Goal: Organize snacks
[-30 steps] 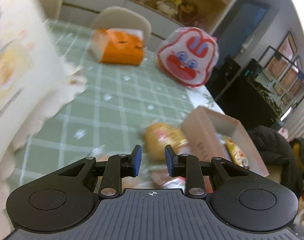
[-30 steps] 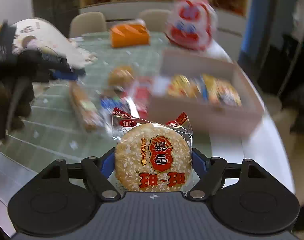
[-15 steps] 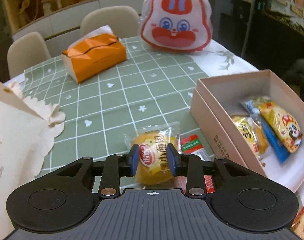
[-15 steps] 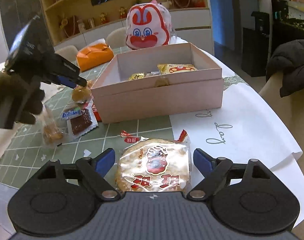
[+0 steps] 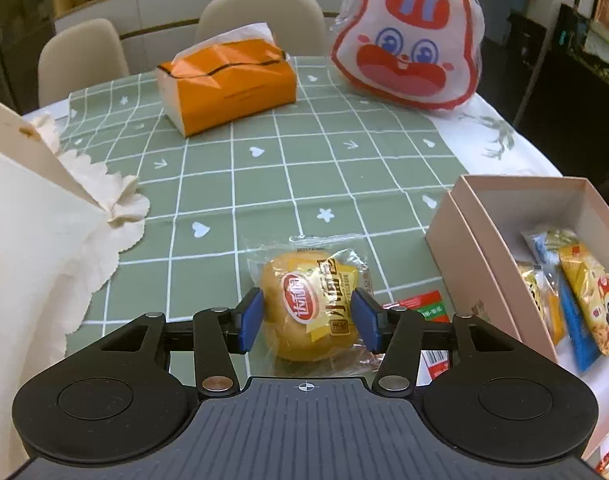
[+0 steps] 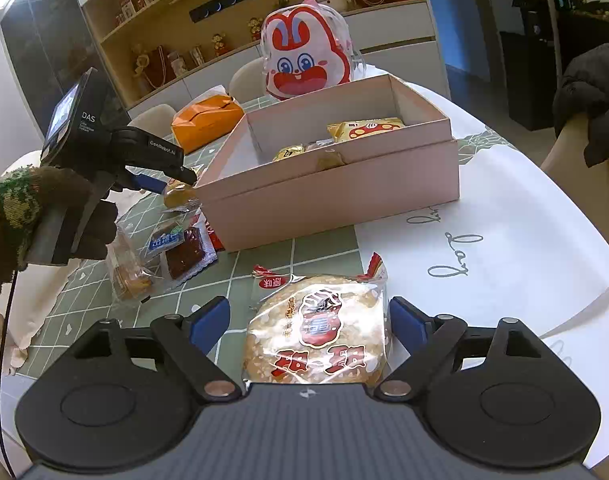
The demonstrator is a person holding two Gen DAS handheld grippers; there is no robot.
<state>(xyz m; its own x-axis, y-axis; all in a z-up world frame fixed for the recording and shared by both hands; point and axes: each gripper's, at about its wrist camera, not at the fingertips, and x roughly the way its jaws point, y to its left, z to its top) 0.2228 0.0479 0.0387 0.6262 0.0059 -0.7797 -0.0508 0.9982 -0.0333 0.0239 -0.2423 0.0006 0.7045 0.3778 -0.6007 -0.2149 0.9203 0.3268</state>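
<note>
Pink box (image 5: 468, 248) (right side cropped)

This is a home dining room. A round bench (image 5: 504, 148) carries a green checked tablecloth (image 5: 304, 176) printed with hearts and stars, and cream upholstered dining chairs (image 5: 260, 12) stand at its far edge. Behind them runs a low white cabinet (image 6: 392, 24) under wooden wall shelves (image 6: 208, 8) crowded with figurines and small ornaments. An orange tissue pack (image 5: 228, 80) and a rabbit-face snack bag (image 5: 408, 40) sit near the far edge. A dark jacket (image 6: 592, 96) lies draped over a seat at the right.
</note>
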